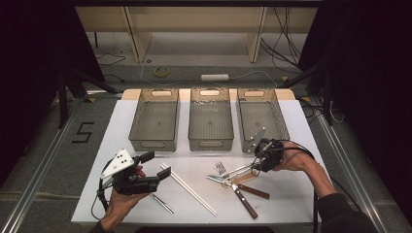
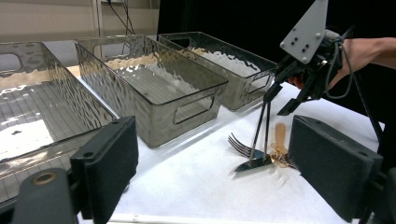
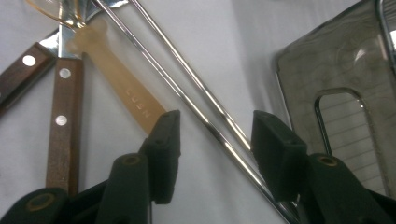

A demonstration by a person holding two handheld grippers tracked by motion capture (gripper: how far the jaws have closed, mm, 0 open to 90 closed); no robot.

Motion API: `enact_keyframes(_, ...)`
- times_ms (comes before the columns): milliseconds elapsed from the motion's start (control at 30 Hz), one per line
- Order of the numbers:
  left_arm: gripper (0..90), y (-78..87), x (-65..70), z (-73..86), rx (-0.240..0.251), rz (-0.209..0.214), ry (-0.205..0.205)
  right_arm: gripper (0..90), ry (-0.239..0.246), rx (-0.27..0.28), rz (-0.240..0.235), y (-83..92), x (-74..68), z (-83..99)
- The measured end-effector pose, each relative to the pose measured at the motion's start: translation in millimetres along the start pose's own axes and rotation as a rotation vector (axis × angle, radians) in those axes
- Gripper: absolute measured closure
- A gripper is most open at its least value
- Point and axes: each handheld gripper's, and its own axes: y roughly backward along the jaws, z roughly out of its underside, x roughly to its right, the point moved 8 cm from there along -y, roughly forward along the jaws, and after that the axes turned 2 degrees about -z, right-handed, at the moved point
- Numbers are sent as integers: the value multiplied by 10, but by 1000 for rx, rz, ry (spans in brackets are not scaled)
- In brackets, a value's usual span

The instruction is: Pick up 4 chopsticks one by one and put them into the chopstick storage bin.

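Observation:
A heap of cutlery lies on the white table (image 1: 291, 194) at front right: a steel fork (image 1: 221, 168), two thin steel handles (image 3: 205, 119), a tan plastic handle (image 3: 126, 95) and two wooden-handled knives (image 1: 247, 203). My right gripper (image 1: 257, 162) points down at the heap's right end. Its jaws stand on either side of the steel handles (image 2: 259, 128) without pressing them, and the right gripper (image 3: 215, 135) is open. My left gripper (image 1: 145, 172) hovers at front left, open with nothing between its fingers. The left gripper (image 2: 219, 158) faces the heap.
Three clear grey bins stand in a row at the back: left (image 1: 154, 144), middle (image 1: 210, 144), right (image 1: 281, 121). A steel utensil (image 1: 255, 138) lies in the right bin. White chopsticks (image 1: 189, 189) and a thin metal piece (image 1: 162, 203) lie by the left gripper.

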Motion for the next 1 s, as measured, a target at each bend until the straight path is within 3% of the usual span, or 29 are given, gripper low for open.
enact_keyframes(467, 156, 6, -3, -3, 3, -2, 1, 625, 45, -69, -29, -151, -2, 42)
enact_keyframes(1000, 155, 13, -12, -1, 2, -6, 2, 674, 86, -108, -30, -214, -3, 34)
